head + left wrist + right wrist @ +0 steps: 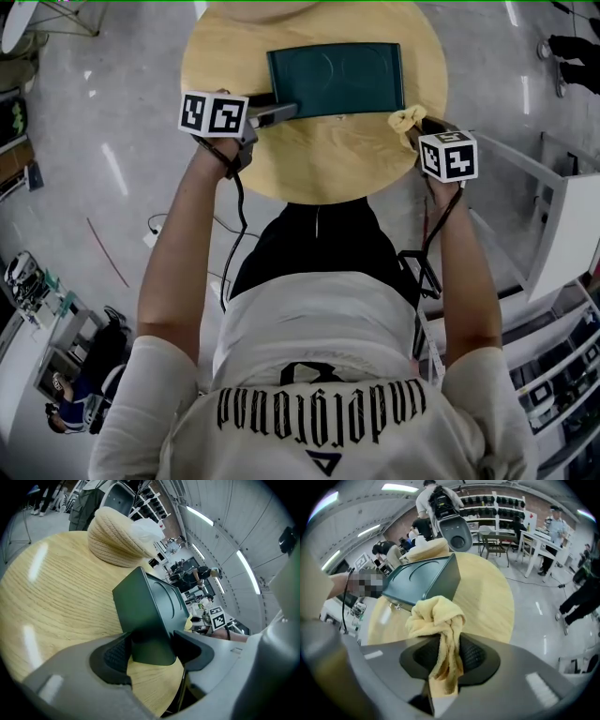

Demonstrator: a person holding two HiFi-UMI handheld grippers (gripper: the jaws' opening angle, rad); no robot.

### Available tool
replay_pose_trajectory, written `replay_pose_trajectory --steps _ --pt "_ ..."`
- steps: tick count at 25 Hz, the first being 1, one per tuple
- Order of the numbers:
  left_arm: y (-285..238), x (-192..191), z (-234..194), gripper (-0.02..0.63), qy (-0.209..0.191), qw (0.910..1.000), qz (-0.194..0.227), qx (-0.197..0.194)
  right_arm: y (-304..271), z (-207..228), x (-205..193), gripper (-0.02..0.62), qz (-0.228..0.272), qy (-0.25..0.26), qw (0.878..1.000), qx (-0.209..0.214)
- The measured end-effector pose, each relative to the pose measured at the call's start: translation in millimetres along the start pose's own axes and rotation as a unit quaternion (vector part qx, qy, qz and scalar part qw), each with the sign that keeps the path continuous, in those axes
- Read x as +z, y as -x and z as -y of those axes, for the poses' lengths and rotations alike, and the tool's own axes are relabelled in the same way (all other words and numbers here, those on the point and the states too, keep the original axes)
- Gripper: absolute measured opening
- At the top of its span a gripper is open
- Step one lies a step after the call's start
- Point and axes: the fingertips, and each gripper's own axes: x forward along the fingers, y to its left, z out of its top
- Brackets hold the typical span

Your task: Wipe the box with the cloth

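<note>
A flat dark green box (pixel 336 80) lies on the round wooden table (pixel 319 155). My left gripper (pixel 275 113) is shut on the box's near left corner (pixel 150 634); the jaws press against both sides of it. My right gripper (pixel 418 124) is shut on a bunched yellow cloth (pixel 406 119), just off the box's near right corner. In the right gripper view the cloth (pixel 438 620) hangs between the pads with the box (pixel 423 579) right behind it. I cannot tell whether cloth and box touch.
A cream knitted hat (pixel 118 538) sits on the table's far side behind the box. The table edge (pixel 309 199) is close to the person's body. Chairs, shelves and people (pixel 436 503) stand beyond the table.
</note>
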Motion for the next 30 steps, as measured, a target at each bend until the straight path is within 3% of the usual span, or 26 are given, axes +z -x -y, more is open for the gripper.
replay_pose_trajectory --steps 6,11,15,19,22,26,30 --pt "-2 0 2 0.299 0.003 0.9998 -0.019 0.006 -5 15 19 0.104 -0.05 0.136 0.989 0.031" --pt "-4 0 6 0.298 0.005 0.9991 -0.04 0.01 -10 25 51 0.106 -0.08 0.259 0.961 0.061" --pt "-6 3 6 0.299 0.013 0.9989 -0.043 0.01 -26 40 99 0.106 -0.085 0.319 0.942 0.068" --pt "-4 4 -1 0.299 0.023 0.9989 -0.041 0.009 -48 49 148 0.106 -0.076 0.346 0.933 0.063" --pt "-1 0 -4 0.304 0.034 0.9989 -0.03 0.008 -55 46 163 0.106 -0.073 0.349 0.932 0.067" --pt "0 -1 -3 0.304 0.037 0.9989 -0.024 0.012 -52 42 151 0.104 -0.072 0.331 0.937 0.08" --pt "0 0 -3 0.304 0.039 0.999 -0.021 0.011 -43 28 109 0.104 -0.086 0.321 0.937 0.105"
